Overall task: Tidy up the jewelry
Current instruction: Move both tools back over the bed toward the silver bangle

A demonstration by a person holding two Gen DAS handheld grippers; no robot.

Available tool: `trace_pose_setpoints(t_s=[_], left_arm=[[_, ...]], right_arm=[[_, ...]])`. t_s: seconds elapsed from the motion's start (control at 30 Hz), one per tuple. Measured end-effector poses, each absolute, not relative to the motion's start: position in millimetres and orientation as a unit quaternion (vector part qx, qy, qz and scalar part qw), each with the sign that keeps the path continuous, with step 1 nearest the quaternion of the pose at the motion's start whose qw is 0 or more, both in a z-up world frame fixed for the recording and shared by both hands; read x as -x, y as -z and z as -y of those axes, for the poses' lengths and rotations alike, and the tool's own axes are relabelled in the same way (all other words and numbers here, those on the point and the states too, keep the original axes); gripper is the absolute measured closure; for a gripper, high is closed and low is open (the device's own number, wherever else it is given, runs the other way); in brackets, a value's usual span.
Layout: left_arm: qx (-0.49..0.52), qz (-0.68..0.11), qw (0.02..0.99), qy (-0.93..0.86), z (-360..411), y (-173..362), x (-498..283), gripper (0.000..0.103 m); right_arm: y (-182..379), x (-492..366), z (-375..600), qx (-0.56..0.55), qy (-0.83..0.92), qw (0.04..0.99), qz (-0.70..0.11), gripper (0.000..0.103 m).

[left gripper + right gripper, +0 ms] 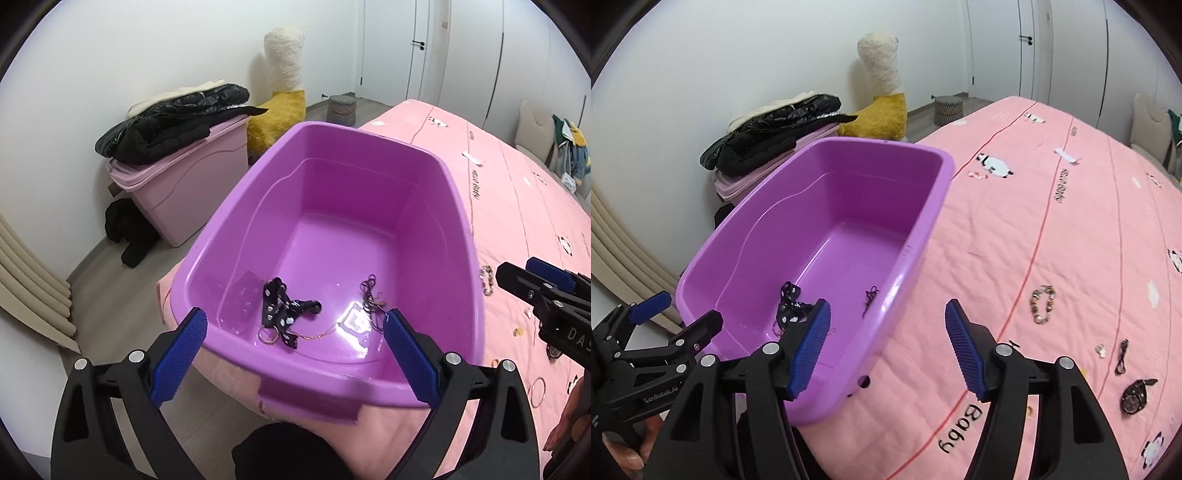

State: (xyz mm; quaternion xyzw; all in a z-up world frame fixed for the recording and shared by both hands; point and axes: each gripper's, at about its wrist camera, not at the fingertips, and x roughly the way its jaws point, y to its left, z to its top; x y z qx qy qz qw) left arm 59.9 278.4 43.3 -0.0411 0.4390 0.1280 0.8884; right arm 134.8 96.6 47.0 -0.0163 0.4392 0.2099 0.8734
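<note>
Pink bedspread (1015, 258) carries bracelet (1042, 305) and watch (1134, 396) loose beside purple tub (925, 236); left gripper (293, 343) and right gripper (886, 350) both gape empty, so fine chain (369, 299) already inside may snag or tangle.

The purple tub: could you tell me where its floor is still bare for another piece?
The purple tub has its far half bare, up to the back wall. The near end is crowded: black spotted ribbon left of centre, thin chain to its right.
</note>
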Motion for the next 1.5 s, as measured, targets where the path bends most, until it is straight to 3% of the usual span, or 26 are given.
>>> trace_pose_setpoints(t_s=[0.87, 1.5], left_arm=[[0.013, -0.442, 0.896, -0.035, -159, -37, -10, 0.007], [-0.053, -0.472, 0.878, 0.058, -50, 27, 7, 0.007]], right_arm=[[-17, -26, 60, -0.069, -0.104, 0.879, -0.461, 0.027], [55, 67, 210, -0.145, 0.035, 0.863, -0.483, 0.027]])
